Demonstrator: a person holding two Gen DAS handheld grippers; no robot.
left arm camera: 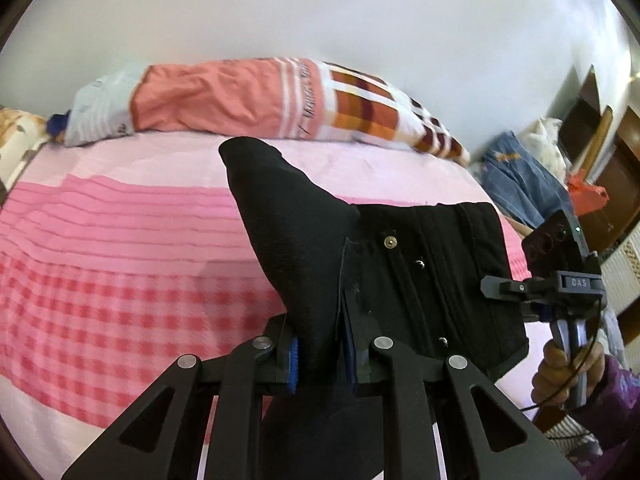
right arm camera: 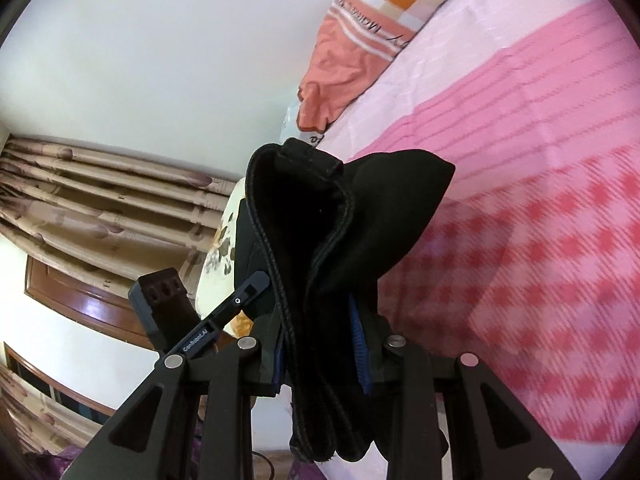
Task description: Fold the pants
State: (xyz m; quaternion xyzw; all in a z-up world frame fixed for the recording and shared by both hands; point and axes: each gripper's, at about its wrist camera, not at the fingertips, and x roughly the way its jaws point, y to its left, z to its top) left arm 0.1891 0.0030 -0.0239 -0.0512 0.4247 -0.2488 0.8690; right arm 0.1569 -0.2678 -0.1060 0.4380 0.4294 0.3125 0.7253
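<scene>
Two grippers pinch the black pants [left arm camera: 304,240] up over the pink bed [left arm camera: 120,240]. Left gripper [left arm camera: 320,364] squeezes cloth tight. Right gripper [right arm camera: 320,356] does too.

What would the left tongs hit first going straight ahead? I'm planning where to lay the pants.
Beyond the pants they grip, the left tongs would probably meet the pink bedspread before the pillow; depth is unclear.

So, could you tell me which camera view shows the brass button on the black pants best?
The left wrist view: the brass button sits plainly on the black pants. The right wrist view shows only folded fabric edges, no button.
</scene>
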